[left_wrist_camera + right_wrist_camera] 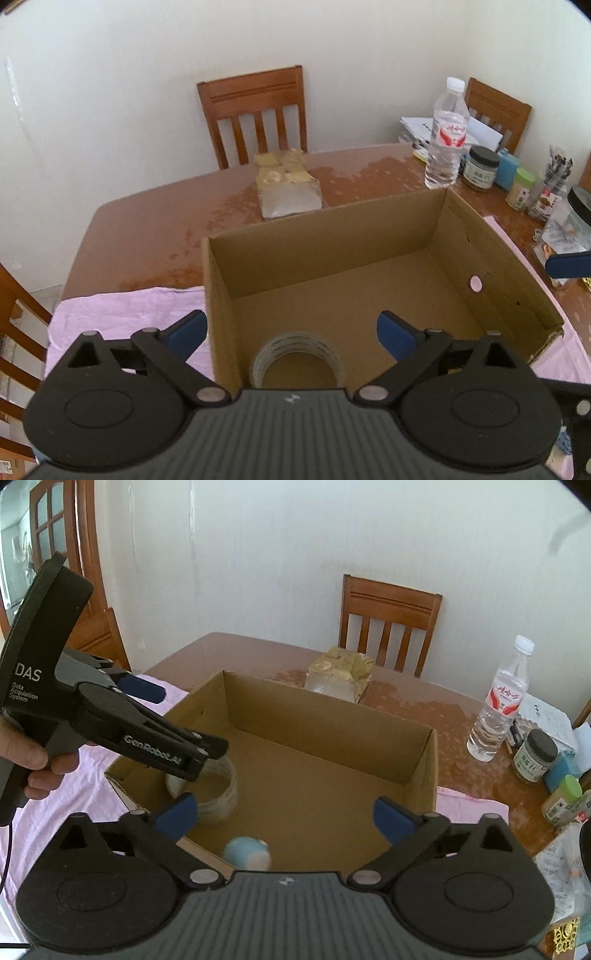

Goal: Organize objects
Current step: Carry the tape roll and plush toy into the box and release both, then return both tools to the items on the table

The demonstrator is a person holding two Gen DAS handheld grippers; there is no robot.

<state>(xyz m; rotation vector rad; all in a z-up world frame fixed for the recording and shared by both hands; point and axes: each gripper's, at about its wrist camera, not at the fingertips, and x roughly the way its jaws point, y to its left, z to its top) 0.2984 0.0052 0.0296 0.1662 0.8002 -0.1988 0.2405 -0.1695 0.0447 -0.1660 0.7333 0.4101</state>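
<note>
While both hand-held grippers hang over the near edge of an open cardboard box (491, 258), their blue-padded jaws stand wide with nothing between the pads. Below the left hand-held gripper (291, 332) a roll of clear tape (297, 356) lies flat on the box floor, against the near-left corner. In the right wrist view the right hand-held gripper (284, 818) is spread just as wide, and a small pale-blue object (246, 853), blurred, sits just under it by the near wall of the box; whether it rests on the floor I cannot tell. That view also shows the left hand-held gripper from the side, held in a person's hand (35, 762), its tip above the tape roll and clear of it.

The box stands on a pink cloth (110, 314) spread over the near part of a brown desk (147, 221). Beyond the box's far wall a clear bag with tan contents (286, 186) lies on the desk in front of a wooden chair (255, 110). Off to the far right stand a water bottle with a red label (445, 136), a dark-lidded jar (480, 168), a green-capped jar (521, 188), a blue item (508, 168) and some white papers (417, 127), with a second chair (496, 109) behind them against the white wall.
</note>
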